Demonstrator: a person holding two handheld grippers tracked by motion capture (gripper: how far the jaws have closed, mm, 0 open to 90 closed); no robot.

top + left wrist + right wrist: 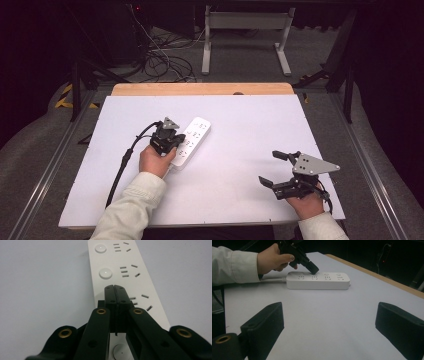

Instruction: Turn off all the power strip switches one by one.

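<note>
Left gripper (115, 287) above white, long power strip (125, 277) with round buttons.

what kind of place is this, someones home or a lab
Most likely a lab or recording studio, not a home. A white board lies on a workbench, dark curtains close off the sides, loose cables trail over the floor behind, and hand-held claws work on a power strip.

In the left gripper view, the closed left gripper (115, 287) hides the middle part of the power strip (150, 315), so it is not clear if the tips touch it. The near end of the power strip is cut off by the bottom edge there. In the high view, the left hand (156, 160) covers the near end of the power strip, and its sockets are too small to read.
</note>
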